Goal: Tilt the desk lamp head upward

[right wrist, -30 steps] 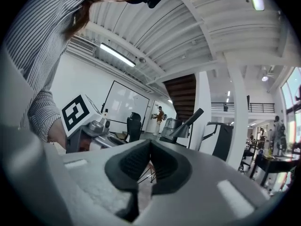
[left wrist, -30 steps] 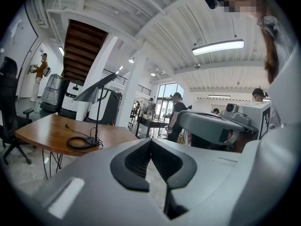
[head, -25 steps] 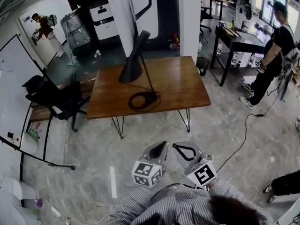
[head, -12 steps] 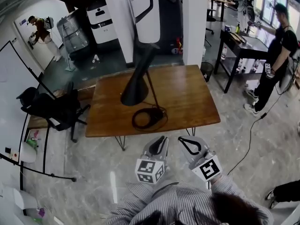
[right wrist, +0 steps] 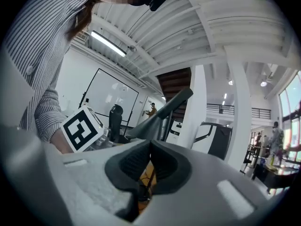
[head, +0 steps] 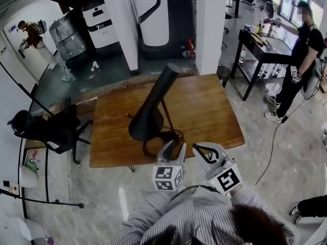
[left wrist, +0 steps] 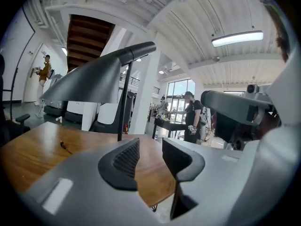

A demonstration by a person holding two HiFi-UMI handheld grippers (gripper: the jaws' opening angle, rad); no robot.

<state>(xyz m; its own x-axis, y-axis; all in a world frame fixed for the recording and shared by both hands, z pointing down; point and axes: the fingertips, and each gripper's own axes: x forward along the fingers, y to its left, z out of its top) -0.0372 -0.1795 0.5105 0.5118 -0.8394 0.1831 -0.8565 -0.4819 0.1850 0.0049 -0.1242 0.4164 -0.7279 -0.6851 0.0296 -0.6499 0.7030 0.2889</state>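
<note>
The black desk lamp stands on the wooden table [head: 209, 106]. Its cone head [head: 147, 115] slopes down to the left, above the round base [head: 166, 137] near the table's front edge. My left gripper [head: 173, 148] is just in front of the base, a little below the head. Its jaws have just been opening and stand open with nothing between them. In the left gripper view the gripper [left wrist: 150, 152] points at the stem [left wrist: 123, 102] under the head [left wrist: 89, 81]. My right gripper [head: 198, 149] is beside it, shut and empty [right wrist: 150, 161], with the lamp head [right wrist: 157, 119] beyond it.
A black office chair [head: 48, 129] stands left of the table. A white pillar [head: 212, 24] rises behind it. A black desk [head: 263, 42] and a standing person [head: 301, 55] are at the right. A cable [head: 271, 147] runs over the floor at the right.
Both grippers have moved forward from the open floor up to the table's front edge, close to the lamp base. The left jaws went from shut to open.
</note>
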